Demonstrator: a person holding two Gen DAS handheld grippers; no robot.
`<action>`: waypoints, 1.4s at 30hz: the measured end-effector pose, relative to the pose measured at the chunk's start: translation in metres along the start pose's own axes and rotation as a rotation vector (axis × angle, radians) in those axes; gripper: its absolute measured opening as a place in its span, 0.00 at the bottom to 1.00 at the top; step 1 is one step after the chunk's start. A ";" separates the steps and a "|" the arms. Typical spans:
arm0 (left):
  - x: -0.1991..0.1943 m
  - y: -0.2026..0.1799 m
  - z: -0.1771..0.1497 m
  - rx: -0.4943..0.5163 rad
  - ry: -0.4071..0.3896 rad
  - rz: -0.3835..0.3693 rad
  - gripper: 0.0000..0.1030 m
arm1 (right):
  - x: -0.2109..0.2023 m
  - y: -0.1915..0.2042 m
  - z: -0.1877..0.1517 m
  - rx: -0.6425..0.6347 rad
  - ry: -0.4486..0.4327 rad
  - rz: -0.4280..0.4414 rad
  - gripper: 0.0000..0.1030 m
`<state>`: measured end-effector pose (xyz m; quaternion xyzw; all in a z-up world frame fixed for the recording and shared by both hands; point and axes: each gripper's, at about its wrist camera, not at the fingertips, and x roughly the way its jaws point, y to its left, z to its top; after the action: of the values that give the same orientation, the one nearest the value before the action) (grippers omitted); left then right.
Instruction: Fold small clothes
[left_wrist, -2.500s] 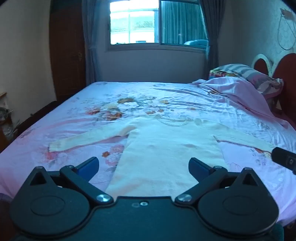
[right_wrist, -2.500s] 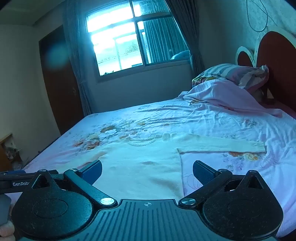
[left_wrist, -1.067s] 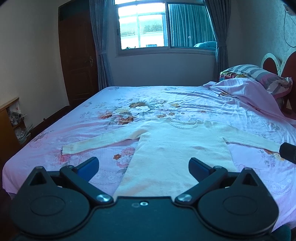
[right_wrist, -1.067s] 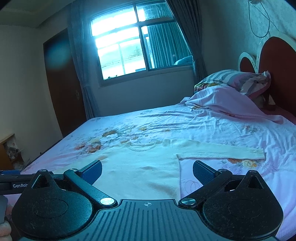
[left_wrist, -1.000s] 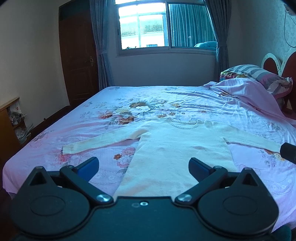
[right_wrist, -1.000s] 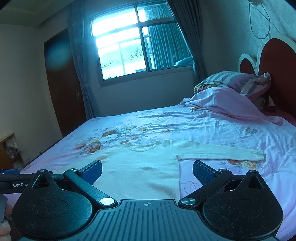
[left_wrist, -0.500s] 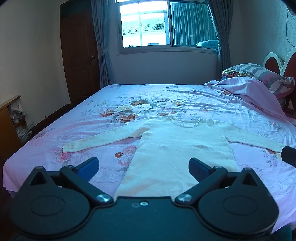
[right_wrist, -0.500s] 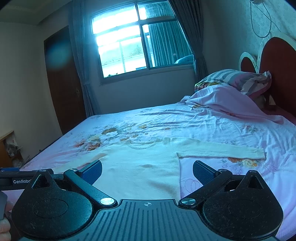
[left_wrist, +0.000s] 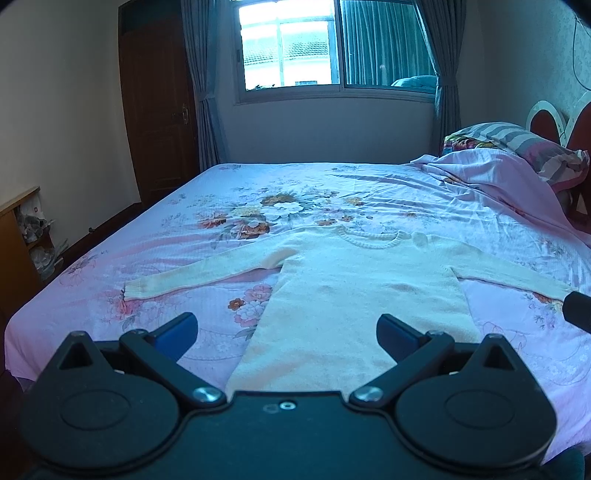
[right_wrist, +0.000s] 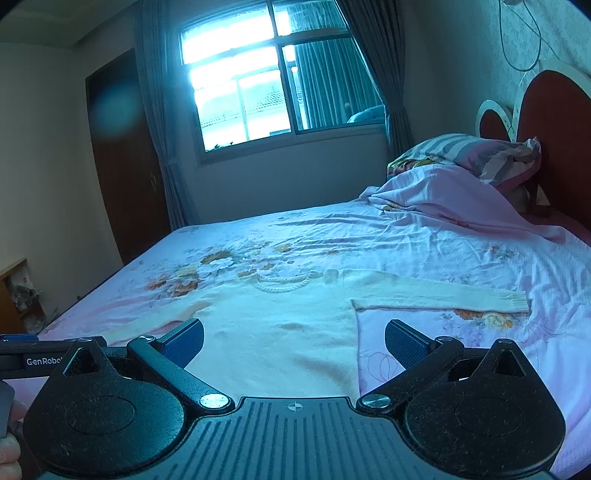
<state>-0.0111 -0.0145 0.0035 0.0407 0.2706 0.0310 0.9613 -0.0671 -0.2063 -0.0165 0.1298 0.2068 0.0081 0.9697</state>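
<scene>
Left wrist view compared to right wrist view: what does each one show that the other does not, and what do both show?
Only the left wrist view shows the sweater's left sleeve cuff. Only the right wrist view shows the right sleeve cuff and the red headboard broadly. Both show the cream sweater spread flat on the floral bed sheet, the window, and each camera's own open gripper, left and right.

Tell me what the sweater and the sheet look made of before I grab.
Sweater: looks like a soft cream knit, matte and fuzzy, with a cable-ribbed collar and ribbed cuffs. Sheet: seems a thin, smooth woven fabric with a floral print, with fine creases and a slight sheen; fibre unclear.
</scene>
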 end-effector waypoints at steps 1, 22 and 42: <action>0.001 0.000 0.000 0.000 0.000 0.001 0.99 | 0.000 0.000 0.000 0.000 0.000 -0.001 1.00; 0.010 0.000 0.000 -0.005 0.024 0.003 0.99 | 0.006 -0.004 -0.003 0.009 0.014 -0.010 1.00; 0.037 0.009 -0.002 -0.021 0.079 -0.002 0.99 | 0.022 -0.004 -0.015 -0.018 0.037 -0.023 1.00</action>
<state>0.0194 -0.0022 -0.0162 0.0290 0.3082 0.0346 0.9503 -0.0528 -0.2046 -0.0392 0.1183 0.2263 0.0011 0.9668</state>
